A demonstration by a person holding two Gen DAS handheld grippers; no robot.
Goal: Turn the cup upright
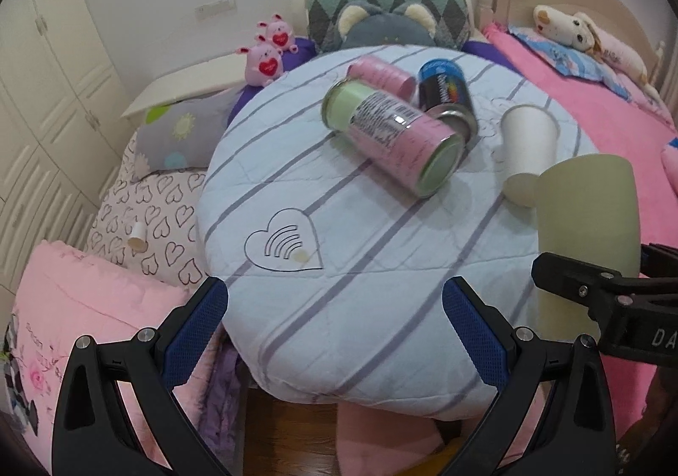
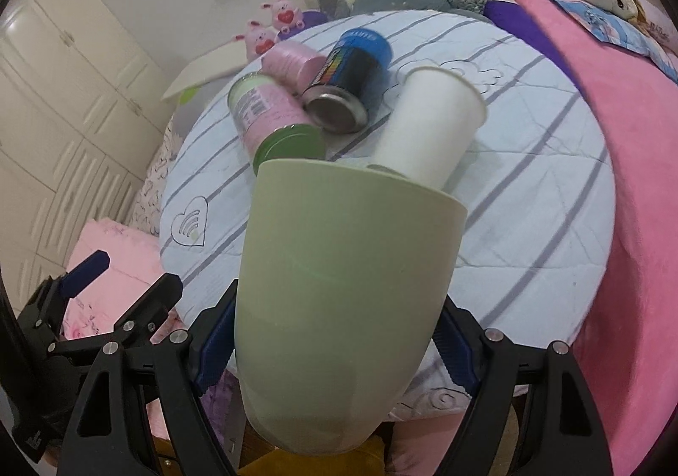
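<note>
My right gripper (image 2: 334,332) is shut on a pale green cup (image 2: 339,298), holding it above the near edge of the round cushion (image 2: 529,222). The cup's rim points away and up, its base toward the camera. In the left wrist view the same cup (image 1: 589,230) stands nearly upright at the right, clamped by the right gripper's black fingers (image 1: 593,285). My left gripper (image 1: 334,332) is open and empty over the cushion's near edge. A white paper cup (image 2: 428,128) lies on its side behind the green cup; it also shows in the left wrist view (image 1: 527,145).
On the striped cushion (image 1: 360,285) lie a pink-labelled can (image 1: 390,133), a dark can with a blue end (image 1: 445,90) and a pink cylinder (image 1: 381,73). Plush toys and pillows sit behind, a pink bed (image 1: 593,103) to the right, white wardrobes (image 1: 42,95) left.
</note>
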